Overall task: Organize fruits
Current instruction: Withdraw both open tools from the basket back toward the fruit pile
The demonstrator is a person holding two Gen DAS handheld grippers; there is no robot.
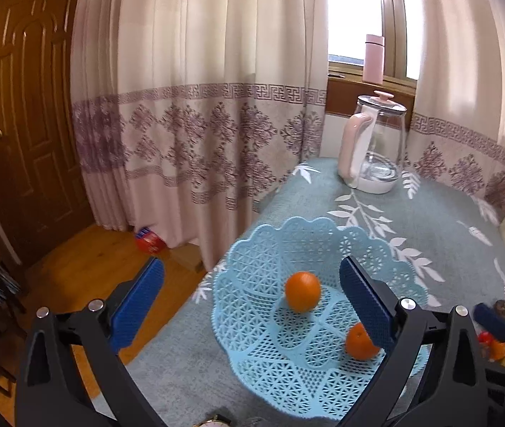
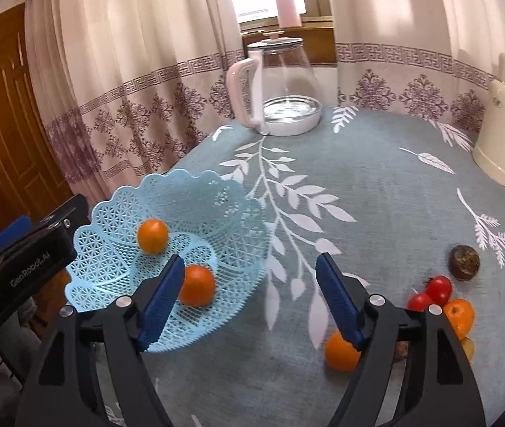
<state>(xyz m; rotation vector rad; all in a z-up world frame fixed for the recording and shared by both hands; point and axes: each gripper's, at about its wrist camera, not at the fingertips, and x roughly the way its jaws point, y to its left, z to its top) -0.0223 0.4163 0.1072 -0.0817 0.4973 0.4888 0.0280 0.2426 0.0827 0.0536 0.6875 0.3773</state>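
A light blue lattice basket [image 1: 252, 259] [image 2: 231, 210] sits on the table's left side and holds two oranges [image 1: 302, 291] [image 1: 359, 343] [image 2: 152, 235] [image 2: 197, 285]. My left gripper [image 1: 252, 286] hovers open over the basket's left rim with nothing between its fingers. My right gripper [image 2: 250, 277] stands open above the cloth just right of the basket, also empty. Loose fruit lies at the right: an orange [image 2: 339, 354], two red tomatoes [image 2: 439, 289], another orange fruit [image 2: 460, 316] and a brown round fruit [image 2: 464, 257].
A glass kettle [image 2: 282, 85] with a pink handle stands at the table's far side. A cream appliance [image 2: 501, 131] stands at the far right. A pink bottle [image 2: 287, 3] is on the windowsill. The table's left edge drops to a wooden floor [image 1: 85, 270] beside the curtains.
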